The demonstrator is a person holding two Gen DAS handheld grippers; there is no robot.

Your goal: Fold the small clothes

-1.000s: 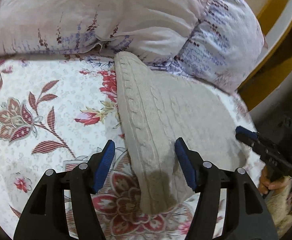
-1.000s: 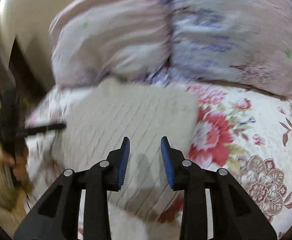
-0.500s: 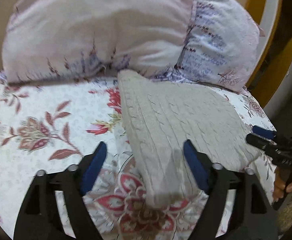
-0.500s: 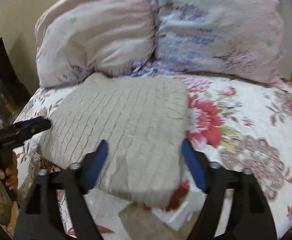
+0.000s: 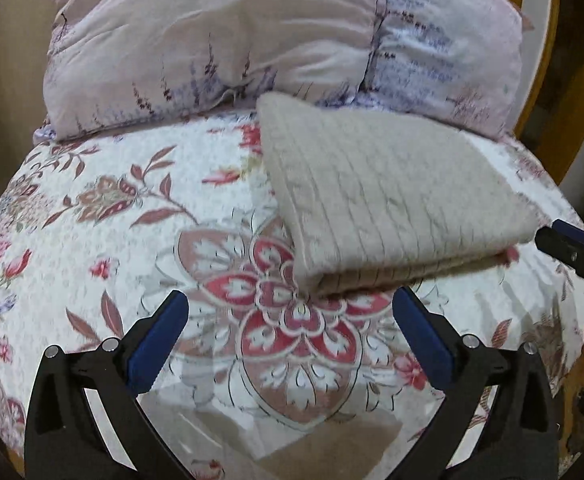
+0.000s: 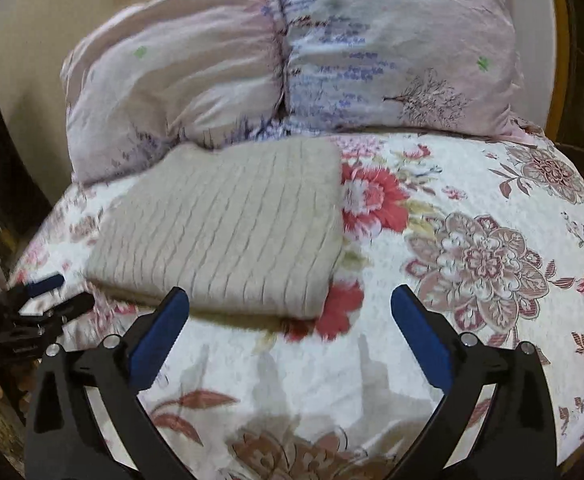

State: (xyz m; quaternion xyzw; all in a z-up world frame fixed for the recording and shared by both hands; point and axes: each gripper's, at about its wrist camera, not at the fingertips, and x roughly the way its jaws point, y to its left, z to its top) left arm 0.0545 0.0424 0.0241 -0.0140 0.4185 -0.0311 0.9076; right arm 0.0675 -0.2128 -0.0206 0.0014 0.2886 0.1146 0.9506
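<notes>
Motion-blurred throughout in both views. Folded sweater: far edge tucked against the pillow, knit pattern smeared. Right hand-held gripper cut off at 3 o'clock, only fingertips showing. Left hand-held gripper cropped at 9 o'clock in the right wrist view. Bedspread clipped at 6 o'clock.

Both wrist cams look down, close, sharing folded knit, pillows.
</notes>
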